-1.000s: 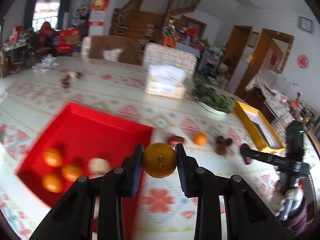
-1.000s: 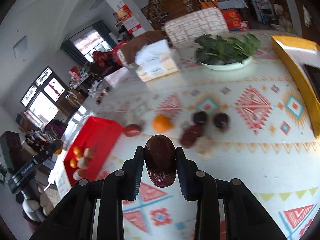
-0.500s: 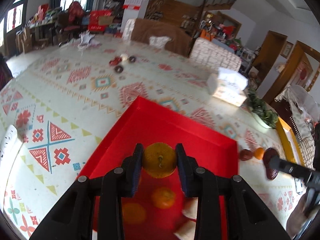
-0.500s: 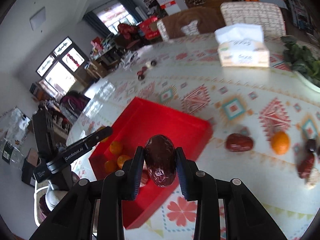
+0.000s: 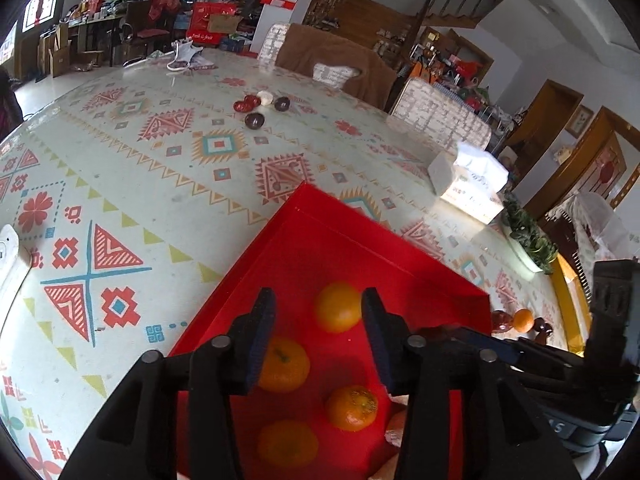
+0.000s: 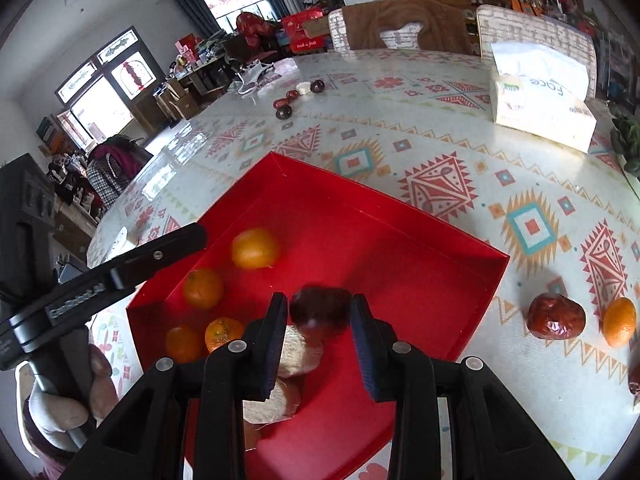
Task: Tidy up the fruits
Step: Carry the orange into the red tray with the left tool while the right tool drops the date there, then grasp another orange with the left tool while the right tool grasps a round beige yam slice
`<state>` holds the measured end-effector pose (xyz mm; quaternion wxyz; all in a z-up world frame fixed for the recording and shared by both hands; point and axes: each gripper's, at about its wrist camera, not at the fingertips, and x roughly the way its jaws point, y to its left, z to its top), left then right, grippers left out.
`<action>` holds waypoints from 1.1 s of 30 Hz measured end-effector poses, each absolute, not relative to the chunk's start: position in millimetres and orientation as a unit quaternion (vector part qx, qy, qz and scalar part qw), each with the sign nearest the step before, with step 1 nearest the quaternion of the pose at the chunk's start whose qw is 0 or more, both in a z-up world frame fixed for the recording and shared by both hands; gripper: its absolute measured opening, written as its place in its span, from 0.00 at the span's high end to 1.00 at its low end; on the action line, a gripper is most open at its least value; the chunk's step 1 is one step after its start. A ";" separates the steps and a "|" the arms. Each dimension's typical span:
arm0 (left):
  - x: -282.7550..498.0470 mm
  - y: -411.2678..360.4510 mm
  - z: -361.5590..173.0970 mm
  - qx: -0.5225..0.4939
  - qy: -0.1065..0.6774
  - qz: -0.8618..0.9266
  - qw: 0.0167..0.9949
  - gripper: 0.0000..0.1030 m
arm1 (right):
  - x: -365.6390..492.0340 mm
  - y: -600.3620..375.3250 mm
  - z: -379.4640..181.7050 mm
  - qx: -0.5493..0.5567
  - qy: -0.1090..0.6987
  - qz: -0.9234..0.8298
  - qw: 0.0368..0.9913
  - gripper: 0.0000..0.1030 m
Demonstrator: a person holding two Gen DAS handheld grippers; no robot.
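Observation:
A red tray (image 5: 352, 240) (image 6: 420, 236) lies on the patterned table. Several oranges lie in it; one orange (image 5: 337, 307) (image 6: 255, 248) rests just past my left gripper (image 5: 318, 338), which is open and empty above the tray. My right gripper (image 6: 319, 342) is open over the tray, with a dark red date (image 6: 319, 312), blurred, between its spread jaws and apart from them. Two pale wrapped fruits (image 6: 298, 350) lie below it. Outside the tray lie a red date (image 6: 555, 317) and an orange (image 6: 619, 322).
A tissue box (image 6: 540, 110) stands at the back right. A small cluster of dark and white fruits (image 5: 260, 106) lies far across the table. A bowl of greens (image 5: 528, 236) and a yellow tray (image 5: 568, 292) are at the right edge.
My left gripper opened and let its orange drop into the tray. My right gripper moved over the tray and opened, letting the date go.

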<state>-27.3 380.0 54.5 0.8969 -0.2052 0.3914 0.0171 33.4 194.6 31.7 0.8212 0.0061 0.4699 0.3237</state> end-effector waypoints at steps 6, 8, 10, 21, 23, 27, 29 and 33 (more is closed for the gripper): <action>-46.3 373.2 76.4 -0.220 0.367 0.009 0.904 0.39 | 28.4 170.8 51.8 0.028 0.448 0.318 0.835 0.60; -54.8 367.0 84.6 -0.227 0.359 0.004 0.906 0.31 | 24.4 158.9 58.5 0.037 0.441 0.314 0.840 0.59; -62.4 359.2 91.9 -0.229 0.353 0.003 0.907 0.25 | 19.2 144.7 65.0 0.040 0.432 0.308 0.847 0.58; -97.4 291.2 90.9 -0.266 0.365 -0.047 0.891 0.14 | -6.5 -8.6 80.3 0.075 0.398 0.204 0.891 0.51; -97.4 272.2 89.0 -0.260 0.372 -0.067 0.889 0.14 | -8.1 -48.3 77.5 0.097 0.399 0.174 0.895 0.51; -91.7 235.4 88.3 -0.241 0.381 -0.092 0.888 0.14 | -12.2 -106.8 68.5 0.125 0.404 0.130 0.897 0.51; -86.8 218.6 86.9 -0.233 0.385 -0.103 0.887 0.14 | -11.3 -122.6 60.1 0.131 0.413 0.120 0.893 0.51; -77.1 186.4 79.5 -0.208 0.405 -0.119 0.882 0.14 | -3.4 -131.8 44.5 0.144 0.424 0.126 0.885 0.51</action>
